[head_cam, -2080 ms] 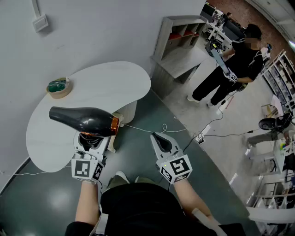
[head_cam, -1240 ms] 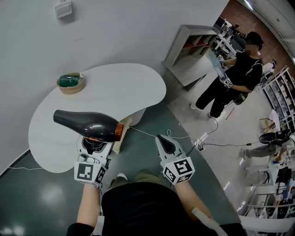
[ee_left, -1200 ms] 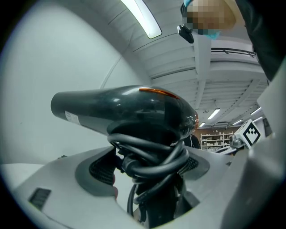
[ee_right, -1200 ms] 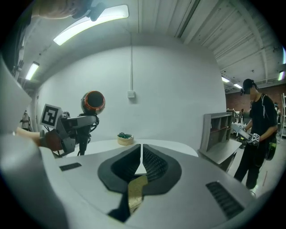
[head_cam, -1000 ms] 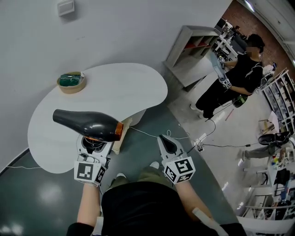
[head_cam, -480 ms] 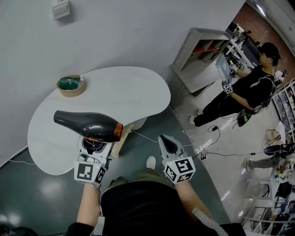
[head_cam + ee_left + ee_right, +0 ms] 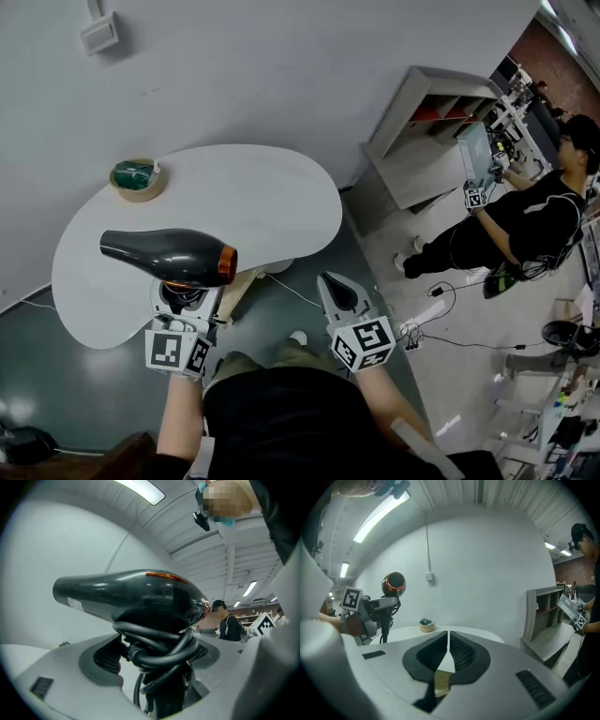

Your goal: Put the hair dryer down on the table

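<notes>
White rounded table (image 7: 253, 197) against a plain pale wall. Dark glossy floor on the near side. Grey shelf unit (image 7: 427, 141) and a standing person (image 7: 525, 225) at far right. Small round tub (image 7: 134, 180) on the table's far left.

Hair dryer (image 7: 164, 258) held off the surface, over the table's near edge, nozzle pointing left. Left gripper (image 7: 183, 292) jaws wide apart, clamped on the cord-wrapped handle, dryer body crosswise above them. Right gripper (image 7: 336, 286) jaws closed together on nothing, right of the table.

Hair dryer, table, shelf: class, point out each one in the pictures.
Hair dryer (image 7: 164, 256): head view, on its black barrel.
Table (image 7: 262, 202): head view, on its bare white top.
Shelf (image 7: 455, 84): head view, on its top board.
</notes>
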The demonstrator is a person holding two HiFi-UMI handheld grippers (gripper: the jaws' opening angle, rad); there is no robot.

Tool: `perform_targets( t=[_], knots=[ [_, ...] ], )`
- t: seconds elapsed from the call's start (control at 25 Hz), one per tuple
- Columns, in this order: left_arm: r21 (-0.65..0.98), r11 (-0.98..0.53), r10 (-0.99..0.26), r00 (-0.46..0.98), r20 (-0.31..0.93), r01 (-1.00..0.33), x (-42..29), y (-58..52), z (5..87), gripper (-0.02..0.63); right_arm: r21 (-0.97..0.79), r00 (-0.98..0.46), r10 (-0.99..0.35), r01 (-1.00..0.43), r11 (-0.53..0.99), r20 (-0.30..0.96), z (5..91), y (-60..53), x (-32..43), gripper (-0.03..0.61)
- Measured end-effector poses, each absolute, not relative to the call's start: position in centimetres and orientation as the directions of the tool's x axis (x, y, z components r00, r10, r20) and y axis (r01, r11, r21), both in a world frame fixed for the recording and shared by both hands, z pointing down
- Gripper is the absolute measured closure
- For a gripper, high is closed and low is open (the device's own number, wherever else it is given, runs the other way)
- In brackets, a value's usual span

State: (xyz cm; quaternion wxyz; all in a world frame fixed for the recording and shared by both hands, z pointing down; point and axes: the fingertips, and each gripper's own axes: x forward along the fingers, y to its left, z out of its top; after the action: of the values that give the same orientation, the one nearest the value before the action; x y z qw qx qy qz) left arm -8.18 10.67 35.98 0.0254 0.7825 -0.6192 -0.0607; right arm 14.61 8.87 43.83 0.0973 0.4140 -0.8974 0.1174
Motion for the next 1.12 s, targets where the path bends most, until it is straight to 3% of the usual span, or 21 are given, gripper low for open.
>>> perform_targets(
  t=[0.4,1.12],
  knots=[
    [0.113,-0.092,-0.995,0.087,-0.048,-0.989,-3.1,7.9,35.9,0.206,-0.161,-0.719,-0.650,-0.692,0.704,0.245,44.1,3.0,20.1,0.552],
    [0.159,-0.059,-0.997,0.065,0.033,-0.986,-1.6,2.6,40.2,0.206,-0.173,-0.750,-0.596,-0.652,0.738,0.286,45.6,-2.3,20.9,0.552]
  ],
)
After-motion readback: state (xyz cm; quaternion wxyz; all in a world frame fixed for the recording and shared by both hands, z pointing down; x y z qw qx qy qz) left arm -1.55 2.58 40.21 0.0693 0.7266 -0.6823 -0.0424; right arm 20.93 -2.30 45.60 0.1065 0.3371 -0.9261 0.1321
